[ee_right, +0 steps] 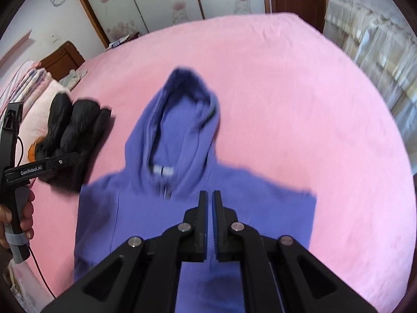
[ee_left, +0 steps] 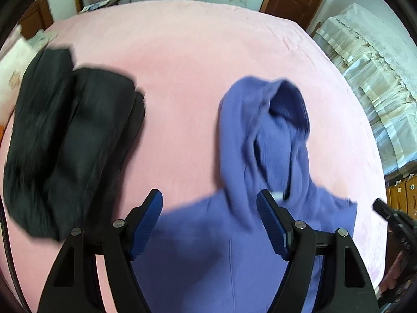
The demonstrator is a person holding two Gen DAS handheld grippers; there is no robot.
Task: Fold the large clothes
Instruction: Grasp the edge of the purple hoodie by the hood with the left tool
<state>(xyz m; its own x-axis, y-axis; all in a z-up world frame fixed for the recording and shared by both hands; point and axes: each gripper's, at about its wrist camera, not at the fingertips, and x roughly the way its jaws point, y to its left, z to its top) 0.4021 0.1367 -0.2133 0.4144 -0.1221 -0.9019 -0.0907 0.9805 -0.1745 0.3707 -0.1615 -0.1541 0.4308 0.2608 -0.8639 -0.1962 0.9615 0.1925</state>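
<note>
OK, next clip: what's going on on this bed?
A person with a handheld gripper in each hand is working over a purple hoodie spread on the pink bed, hood pointing away. The left gripper is open above the hoodie's shoulder area; the right gripper is shut and seems to hold nothing. A black garment already lies bundled to the left.

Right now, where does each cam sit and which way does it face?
Left wrist: on the left claw, open, looking across the pink bed over the purple hoodie, black clothes to its left; the right claw's tip shows at the right edge.
Right wrist: on the right claw, shut, centred over the hoodie; the person's left hand shows.
Shared: hoodie, black clothes, bed.
</note>
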